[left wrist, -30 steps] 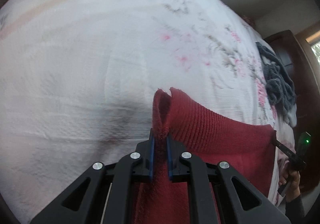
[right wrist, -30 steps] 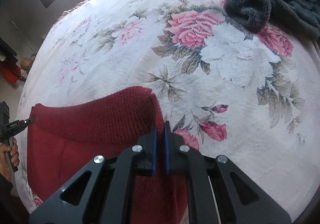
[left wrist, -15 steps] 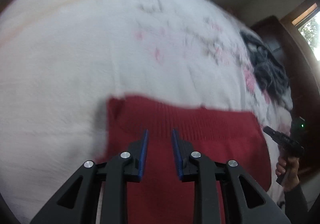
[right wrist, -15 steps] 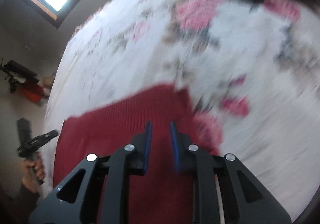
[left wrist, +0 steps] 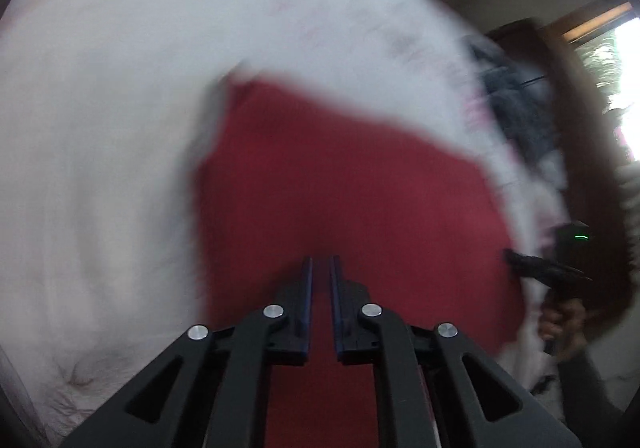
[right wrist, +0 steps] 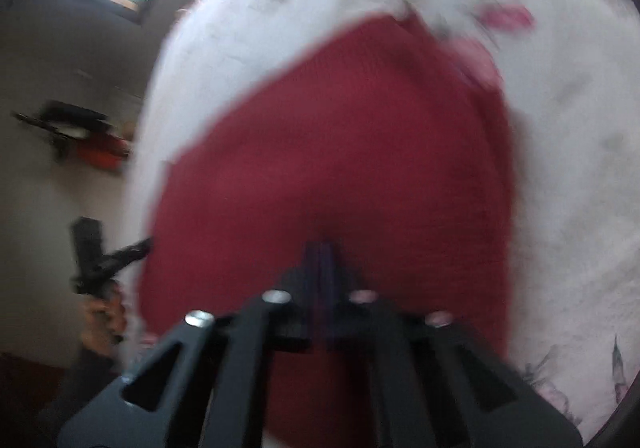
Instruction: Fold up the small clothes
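Red knit garment (left wrist: 344,187) lies on the floral bedspread (left wrist: 100,167); left gripper (left wrist: 320,268) jaws slightly parted and empty, right gripper (right wrist: 320,248) jaws clenched, contents unclear.

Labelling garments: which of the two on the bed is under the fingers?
The red knit garment, spread flat right ahead; the dark grey one is bunched at the bed's far edge.

From my left wrist camera, the sweater (left wrist: 344,183) lies flat on the bedspread (left wrist: 100,167), directly at twelve o'clock ahead of my left gripper (left wrist: 321,268). A blanket (left wrist: 516,107) sits at two o'clock beyond it. My right gripper (left wrist: 536,268) is at three o'clock, just beside the sweater's edge, by the bed's side
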Available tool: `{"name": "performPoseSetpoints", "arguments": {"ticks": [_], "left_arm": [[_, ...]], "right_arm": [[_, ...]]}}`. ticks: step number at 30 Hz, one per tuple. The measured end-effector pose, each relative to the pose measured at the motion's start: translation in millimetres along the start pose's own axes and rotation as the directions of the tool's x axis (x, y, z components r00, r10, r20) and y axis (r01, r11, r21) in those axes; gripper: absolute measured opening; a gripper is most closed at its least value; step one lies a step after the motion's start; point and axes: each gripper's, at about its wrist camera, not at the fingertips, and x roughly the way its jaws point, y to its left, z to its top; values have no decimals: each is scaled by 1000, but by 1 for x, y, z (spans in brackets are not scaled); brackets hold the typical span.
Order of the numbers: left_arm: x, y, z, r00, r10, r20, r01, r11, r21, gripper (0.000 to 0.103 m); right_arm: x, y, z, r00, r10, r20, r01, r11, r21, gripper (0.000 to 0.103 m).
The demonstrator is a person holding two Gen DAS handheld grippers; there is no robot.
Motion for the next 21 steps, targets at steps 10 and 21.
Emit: {"name": "performPoseSetpoints", "arguments": {"ticks": [10, 21], "left_arm": [[-42, -50, -92, 986, -167, 8, 165, 980, 110, 5], [-41, -63, -139, 995, -100, -16, 101, 989, 108, 28]], "right_arm": [[-2, 74, -72, 980, 182, -81, -188, 980, -72, 9], [-41, 51, -113, 998, 67, 7, -67, 997, -37, 20]]}}
